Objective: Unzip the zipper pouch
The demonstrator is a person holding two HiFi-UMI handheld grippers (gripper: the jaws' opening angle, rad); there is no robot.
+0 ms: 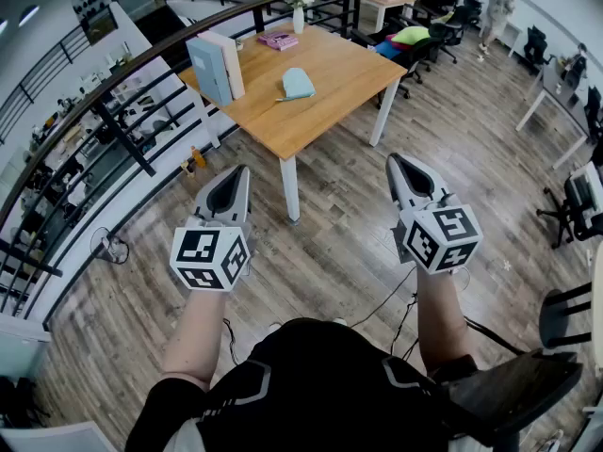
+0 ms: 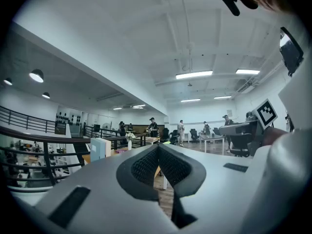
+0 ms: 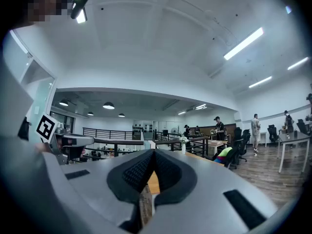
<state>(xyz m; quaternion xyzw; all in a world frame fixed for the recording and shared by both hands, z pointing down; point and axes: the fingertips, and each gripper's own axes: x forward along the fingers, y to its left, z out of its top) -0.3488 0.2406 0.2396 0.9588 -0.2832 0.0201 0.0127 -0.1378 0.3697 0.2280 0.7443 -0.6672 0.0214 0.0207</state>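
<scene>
The zipper pouch, pale blue, lies on the wooden table far ahead of both grippers. My left gripper hangs over the floor short of the table, its jaws shut with nothing between them. My right gripper is level with it to the right, also shut and empty. In the left gripper view the left gripper has its dark pads pressed together, and the pouch is hidden behind them. The right gripper view shows the right gripper the same way, with a strip of tabletop below the tips.
On the table stand a blue and white upright box, a pink item and a vase of flowers. A black railing runs along the left. Office chairs and desks stand beyond, with people at the far end.
</scene>
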